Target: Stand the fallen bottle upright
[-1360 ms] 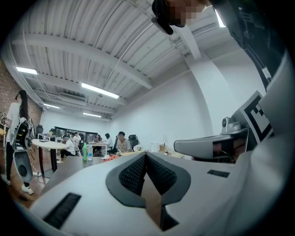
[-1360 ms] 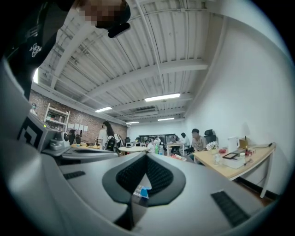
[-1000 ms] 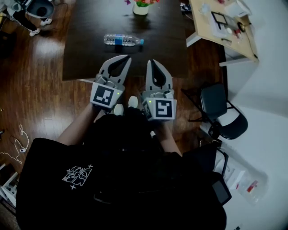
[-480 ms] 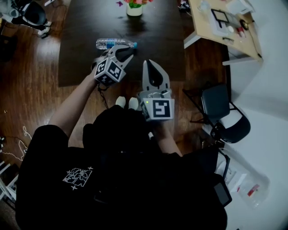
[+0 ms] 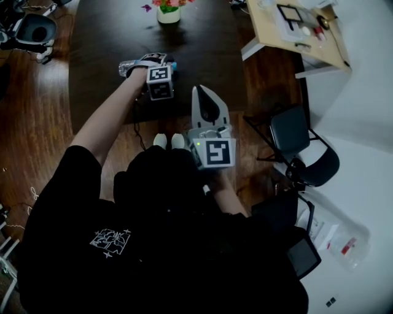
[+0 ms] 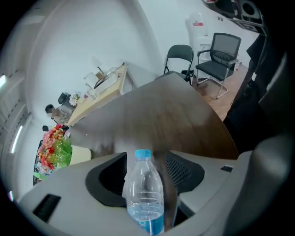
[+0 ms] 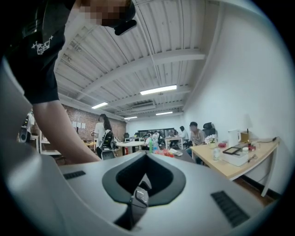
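A clear water bottle [image 5: 127, 66] with a blue cap and blue label lies on its side on the dark table [image 5: 202, 37]. My left gripper [image 5: 152, 63] reaches down over the bottle. In the left gripper view the bottle [image 6: 145, 193] lies between the jaws, cap [image 6: 143, 155] pointing away. The left gripper [image 6: 145, 182] is open: its jaws have just been opening, and gaps show on both sides of the bottle. My right gripper [image 5: 202, 93] hovers at the table's near edge, shut and empty. Its jaws [image 7: 137, 199] meet in the right gripper view.
A white vase of flowers [image 5: 168, 12] stands at the table's far side, also seen as flowers [image 6: 53, 147]. A light wooden desk [image 5: 295, 30] with clutter is at the right. Black chairs [image 5: 301, 147] stand on the wood floor. People sit at desks in the background [image 7: 193, 133].
My left gripper moved forward and down from beside the right one onto the bottle, rolling as it went, and its jaws opened around it. The right gripper barely shifted.
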A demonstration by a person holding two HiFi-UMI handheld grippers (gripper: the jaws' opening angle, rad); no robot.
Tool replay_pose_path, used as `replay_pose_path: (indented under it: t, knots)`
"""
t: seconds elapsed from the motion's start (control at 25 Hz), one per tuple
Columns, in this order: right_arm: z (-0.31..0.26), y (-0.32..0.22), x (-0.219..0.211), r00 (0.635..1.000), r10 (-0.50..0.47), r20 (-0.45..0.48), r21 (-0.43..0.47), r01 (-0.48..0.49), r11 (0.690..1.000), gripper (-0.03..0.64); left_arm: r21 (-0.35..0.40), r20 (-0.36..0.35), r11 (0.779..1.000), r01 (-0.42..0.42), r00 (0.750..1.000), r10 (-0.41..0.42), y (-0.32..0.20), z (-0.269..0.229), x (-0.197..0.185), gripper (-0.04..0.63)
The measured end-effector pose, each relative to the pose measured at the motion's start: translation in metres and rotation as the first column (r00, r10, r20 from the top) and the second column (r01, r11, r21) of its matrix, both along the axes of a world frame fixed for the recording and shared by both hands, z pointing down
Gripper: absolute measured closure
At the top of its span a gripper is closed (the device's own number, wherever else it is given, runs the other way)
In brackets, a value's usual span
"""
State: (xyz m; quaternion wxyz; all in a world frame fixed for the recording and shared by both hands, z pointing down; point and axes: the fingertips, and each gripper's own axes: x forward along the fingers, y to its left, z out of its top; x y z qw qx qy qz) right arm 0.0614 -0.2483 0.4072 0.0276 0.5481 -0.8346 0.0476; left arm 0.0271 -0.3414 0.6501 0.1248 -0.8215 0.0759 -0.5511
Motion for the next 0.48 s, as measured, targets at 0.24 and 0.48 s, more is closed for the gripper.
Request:
replay_pose_path:
  t: [0.24,0.48]
  knots:
    - [0.009,-0.013,0.000,1.000,0.010,-0.009,-0.007,-0.010,1.000,0.594,-0.053,0.075,0.998,-0.017,0.997,0.021,-0.015,0.013,0.007,0.342]
    - [0.015,-0.021,0.009,1.000,0.028,-0.006,-0.013,-0.028,1.000,0.594,-0.108,0.109,0.994,-0.014,0.994,0.026,-0.018,0.028,0.009,0.342]
